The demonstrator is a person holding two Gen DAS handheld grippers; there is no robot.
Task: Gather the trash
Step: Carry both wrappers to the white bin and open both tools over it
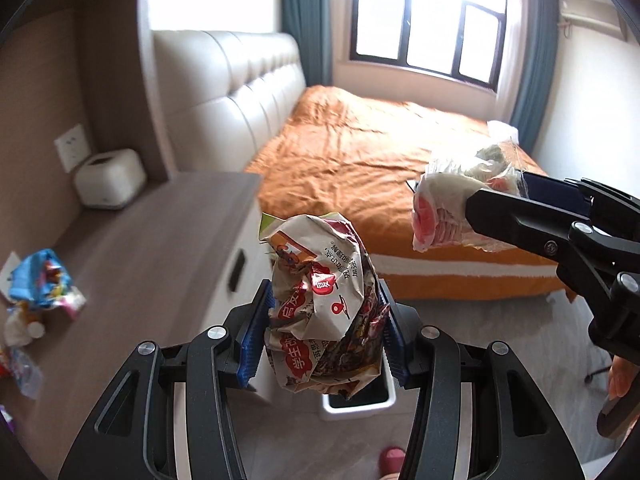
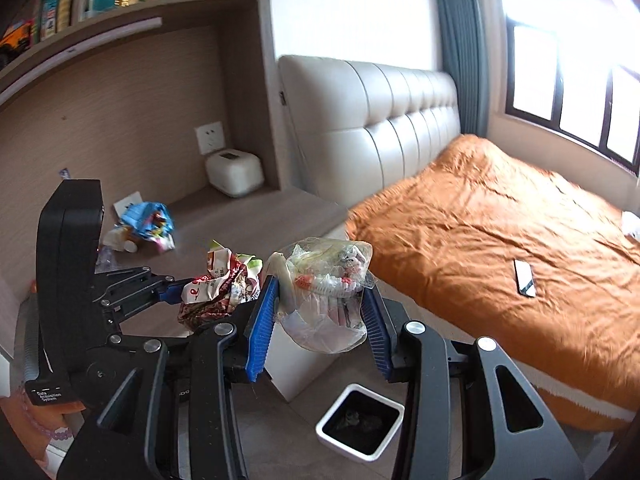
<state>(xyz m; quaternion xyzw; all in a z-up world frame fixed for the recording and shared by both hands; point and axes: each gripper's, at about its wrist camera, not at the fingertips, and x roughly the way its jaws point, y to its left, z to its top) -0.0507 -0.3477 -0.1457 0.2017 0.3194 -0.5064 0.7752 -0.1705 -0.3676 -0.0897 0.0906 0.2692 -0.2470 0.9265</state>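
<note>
My left gripper point(image 1: 326, 320) is shut on a crumpled printed snack wrapper point(image 1: 324, 304), held in the air above a white square trash bin point(image 1: 356, 404) on the floor. My right gripper point(image 2: 320, 312) is shut on a clear plastic bag of wrappers point(image 2: 324, 292); it hangs above and to the left of the trash bin point(image 2: 358, 426), which has some litter inside. In the left wrist view the right gripper point(image 1: 460, 208) comes in from the right with the plastic bag point(image 1: 452, 204). In the right wrist view the left gripper point(image 2: 188, 296) holds the snack wrapper point(image 2: 218, 284) just left of the bag.
More trash, with a blue wrapper point(image 1: 44, 280) point(image 2: 146, 220), lies on the wooden desk point(image 1: 160, 248). A white box point(image 2: 234, 172) stands in the desk's corner. The bed with an orange cover point(image 2: 500, 248) carries a phone point(image 2: 525, 278). A pink slipper point(image 1: 392, 458) is on the floor.
</note>
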